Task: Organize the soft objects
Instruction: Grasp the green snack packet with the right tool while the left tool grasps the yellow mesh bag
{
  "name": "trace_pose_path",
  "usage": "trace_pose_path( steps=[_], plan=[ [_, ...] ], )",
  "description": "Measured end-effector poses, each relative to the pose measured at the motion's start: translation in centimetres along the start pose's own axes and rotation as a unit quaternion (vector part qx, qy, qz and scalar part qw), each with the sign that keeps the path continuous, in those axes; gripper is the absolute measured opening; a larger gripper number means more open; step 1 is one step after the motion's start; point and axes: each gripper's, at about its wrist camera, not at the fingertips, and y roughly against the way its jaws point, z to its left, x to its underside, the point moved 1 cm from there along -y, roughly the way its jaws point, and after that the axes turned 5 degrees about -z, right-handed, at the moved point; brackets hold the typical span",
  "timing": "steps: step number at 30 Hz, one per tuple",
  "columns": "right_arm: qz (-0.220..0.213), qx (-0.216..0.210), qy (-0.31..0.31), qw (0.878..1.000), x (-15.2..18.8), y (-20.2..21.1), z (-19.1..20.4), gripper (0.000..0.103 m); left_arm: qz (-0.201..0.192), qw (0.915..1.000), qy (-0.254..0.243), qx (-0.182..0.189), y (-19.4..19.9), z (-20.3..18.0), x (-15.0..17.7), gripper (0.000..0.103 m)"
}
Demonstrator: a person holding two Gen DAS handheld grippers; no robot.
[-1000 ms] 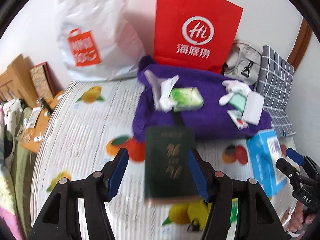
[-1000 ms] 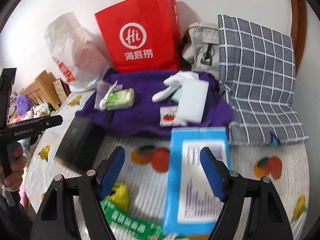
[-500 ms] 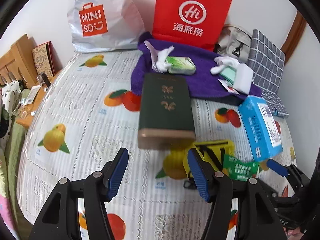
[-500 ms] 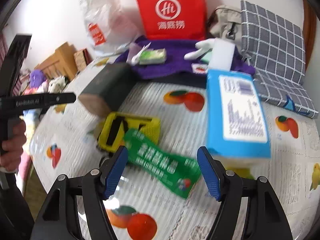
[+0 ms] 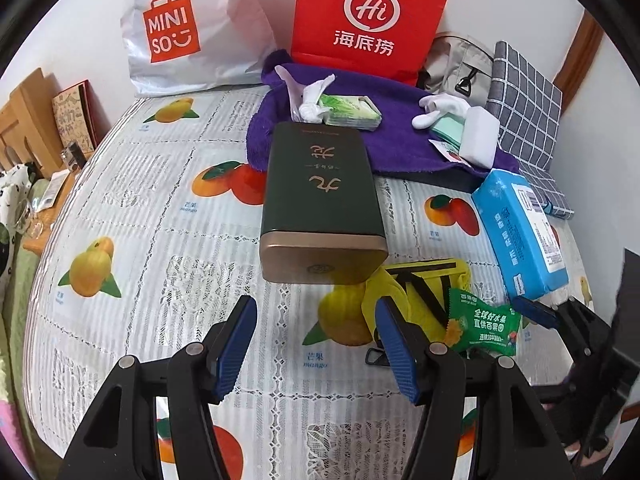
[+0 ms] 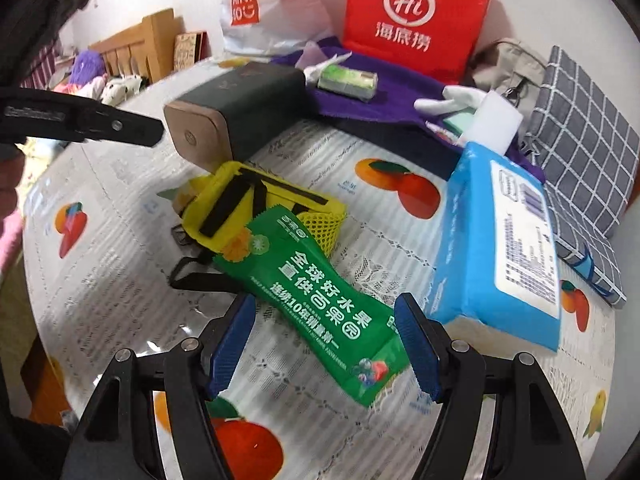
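My left gripper (image 5: 316, 344) is open and empty above the fruit-print tablecloth (image 5: 160, 200). A dark green tin (image 5: 320, 200) with a bronze end lies just ahead of its fingertips, apart from them. My right gripper (image 6: 324, 344) is open over a green snack packet (image 6: 316, 300). The packet's near end lies between the blue pads without either pad pressing on it. The packet rests partly on a yellow mesh pouch (image 6: 256, 204). A blue tissue pack (image 6: 500, 248) sits to its right. On a purple towel (image 5: 400, 148) behind lie a small green tissue pack (image 5: 352, 110), a white sponge (image 5: 478, 142) and white cloths.
A white Miniso bag (image 5: 188, 28) and a red paper bag (image 5: 368, 20) stand against the back wall. A grey bag and a checked cushion (image 5: 528, 96) fill the back right corner. Wooden furniture and clutter lie beyond the table's left edge.
The left gripper drew back, so the tin that sat between its fingers now lies ahead of them. The right gripper rolled and shifted from over the blue pack to over the green packet.
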Motion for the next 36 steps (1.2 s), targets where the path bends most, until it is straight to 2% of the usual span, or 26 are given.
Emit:
trace_pose_path(
  steps=[3,5,7,8,9,10,13,20,28,33,36],
  plan=[
    [0.012,-0.002,0.002,1.000,0.0,-1.0,-0.1,0.069,0.006,1.0000,0.001,-0.001,-0.5,0.2,0.2,0.059],
    [0.016,-0.015,-0.002,1.000,0.0,-1.3,-0.2,0.061,0.009,0.9999,0.006,-0.003,-0.8,0.4,0.4,0.059],
    [0.014,-0.016,-0.016,1.000,-0.1,-1.1,-0.6,0.043,0.012,0.9999,0.010,-0.004,-1.0,0.5,0.5,0.059],
    [0.013,-0.013,-0.021,1.000,-0.1,-0.9,-0.7,0.039,0.014,0.9998,0.012,-0.005,-1.1,0.5,0.6,0.059],
    [0.013,-0.015,-0.029,0.999,-0.1,-0.6,-0.9,0.029,0.015,0.9998,0.013,-0.005,-1.2,0.5,0.6,0.059],
    [0.013,-0.019,-0.038,0.999,-0.1,-0.4,-1.0,0.013,0.016,0.9998,0.013,-0.005,-1.2,0.4,0.7,0.059],
    [0.002,-0.040,-0.069,0.997,0.5,1.0,-1.6,0.009,0.018,0.9998,0.008,-0.008,-1.1,0.0,0.9,0.059],
    [-0.012,-0.044,-0.112,0.993,2.4,3.3,-2.4,0.008,0.022,0.9997,0.000,-0.012,-0.8,-1.2,1.5,0.059],
    [-0.013,-0.021,-0.146,0.989,5.6,6.0,-4.1,0.008,0.027,0.9996,-0.009,-0.005,-1.7,-3.2,2.0,0.059],
    [0.011,0.017,-0.173,0.985,7.7,5.4,-5.7,0.008,0.032,0.9993,-0.016,0.007,-3.2,-4.7,2.3,0.059],
    [0.013,0.013,-0.197,0.980,8.4,5.0,-6.6,0.008,0.035,0.9992,-0.020,-0.001,-4.3,-5.2,2.1,0.059]
  ],
)
